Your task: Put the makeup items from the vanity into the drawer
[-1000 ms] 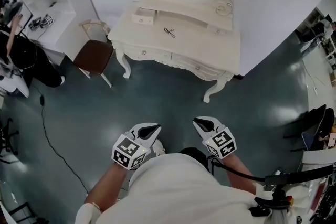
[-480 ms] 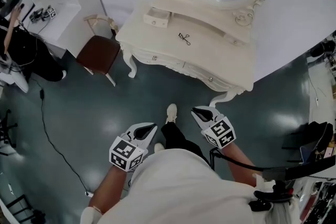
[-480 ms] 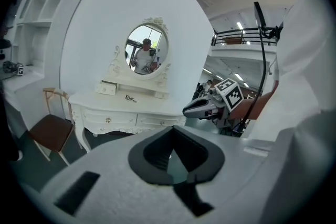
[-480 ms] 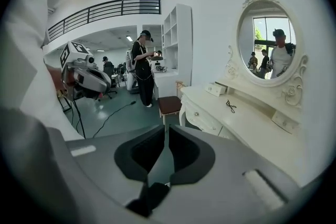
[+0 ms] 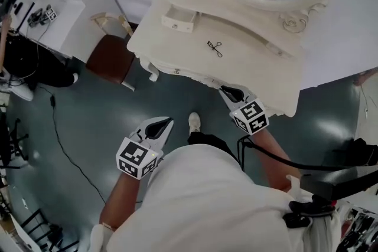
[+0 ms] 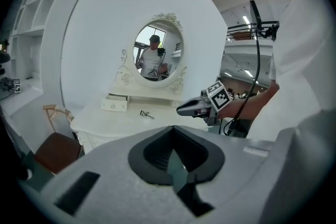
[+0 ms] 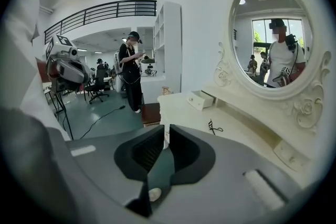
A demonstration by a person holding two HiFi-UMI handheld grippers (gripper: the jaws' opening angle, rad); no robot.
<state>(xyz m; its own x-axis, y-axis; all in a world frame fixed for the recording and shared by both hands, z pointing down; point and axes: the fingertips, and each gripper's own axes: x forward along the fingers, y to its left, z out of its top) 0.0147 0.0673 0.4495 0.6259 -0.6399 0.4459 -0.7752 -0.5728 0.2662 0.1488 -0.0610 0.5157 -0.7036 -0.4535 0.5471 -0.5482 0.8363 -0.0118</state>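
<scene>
- R gripper view shows black-railed balcony (image 7: 100, 10); head view doesn't.
- Small black metal eyelash curler (image 5: 215, 48) on cream carved vanity (image 5: 177, 50) top, ahead of right gripper (image 5: 227, 90), not touching.
- Right gripper jaws a slit apart, empty; left gripper (image 5: 166, 121) pressed together.

Cream vanity (image 5: 248, 62), black makeup item (image 5: 215, 48), brown chair seat (image 5: 110, 60), teal floor (image 5: 88, 121)

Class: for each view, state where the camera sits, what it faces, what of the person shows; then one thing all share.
Head view: on the head, steeply down at the vanity; left gripper, right gripper, shirt.
Left gripper view: on that gripper, facing the mirror; own jaws, right gripper.
Right gripper view: on that gripper, along the vanity top; own jaws, left gripper.
Shared: eyelash curler.
</scene>
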